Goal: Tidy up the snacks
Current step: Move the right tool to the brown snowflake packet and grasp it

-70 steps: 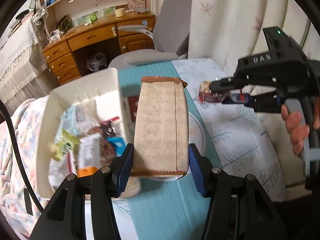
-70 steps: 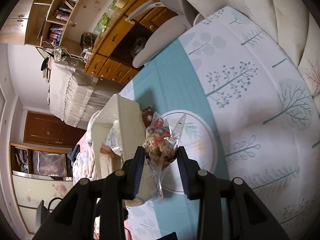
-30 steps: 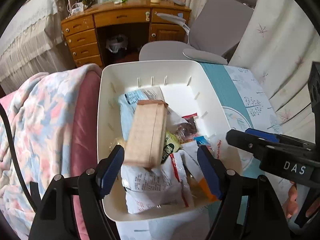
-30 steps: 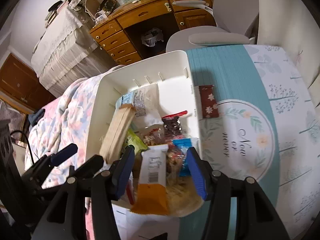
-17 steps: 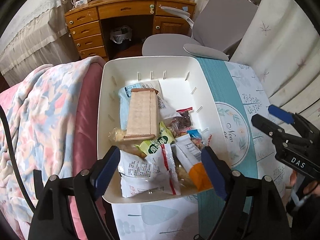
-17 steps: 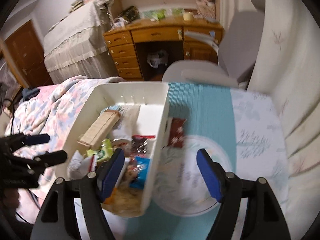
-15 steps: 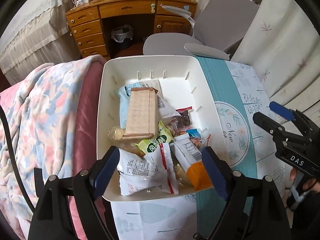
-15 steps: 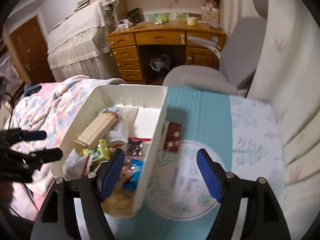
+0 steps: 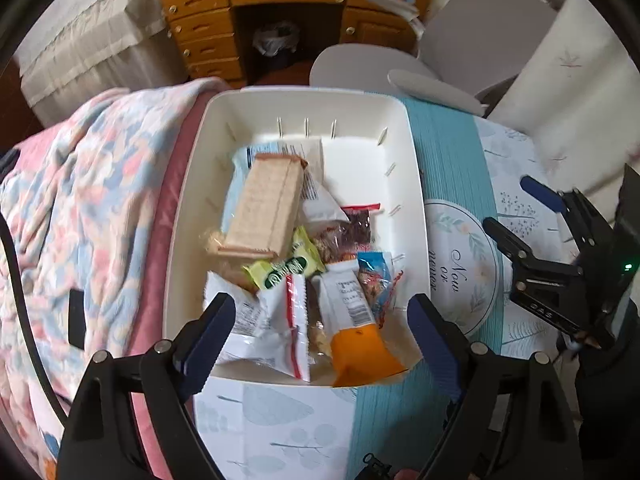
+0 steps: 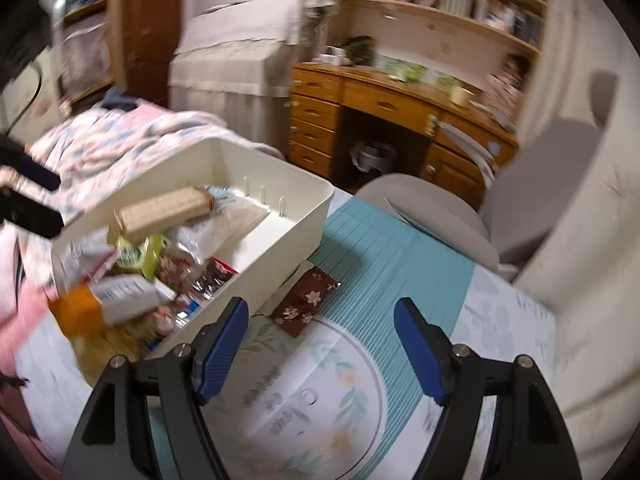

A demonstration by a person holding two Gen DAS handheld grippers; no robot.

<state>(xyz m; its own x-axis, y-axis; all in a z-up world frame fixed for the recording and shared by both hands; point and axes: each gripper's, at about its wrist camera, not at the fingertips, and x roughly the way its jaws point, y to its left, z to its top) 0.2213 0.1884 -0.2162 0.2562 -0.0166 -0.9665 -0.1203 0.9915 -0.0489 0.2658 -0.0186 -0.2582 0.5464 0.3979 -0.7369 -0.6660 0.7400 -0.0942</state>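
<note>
Left gripper (image 9: 320,320) spread wide, nothing between its blue pads, poised above the near end of the white bin (image 9: 408,168). Right gripper (image 10: 320,332) likewise wide open and empty, hanging over the round printed motif (image 10: 320,392) on the tabletop (image 10: 400,256); seen from the left wrist as a black tool (image 9: 560,264) off to the right of the bin. Bin crowded with snacks — a tan wafer pack (image 9: 266,208) lying across the top of a pale blue-and-white packet (image 9: 240,160), a green-labelled sachet (image 9: 288,268) just below it, a dark red-topped pouch (image 9: 358,226) toward the right wall, a white bag with a red stripe (image 9: 272,328) and a white-and-orange packet (image 9: 356,336) at the near end. Far right corner of the bin floor bare. One snack outside — a dark red packet with pale flower print (image 10: 306,300), flat on the teal cloth, just beside the bin's outer wall, ahead of the right gripper. Floral blanket (image 9: 80,216) on the bed along the bin's left side. Wooden desk (image 10: 384,104) and grey chair (image 9: 460,48) beyond.
</note>
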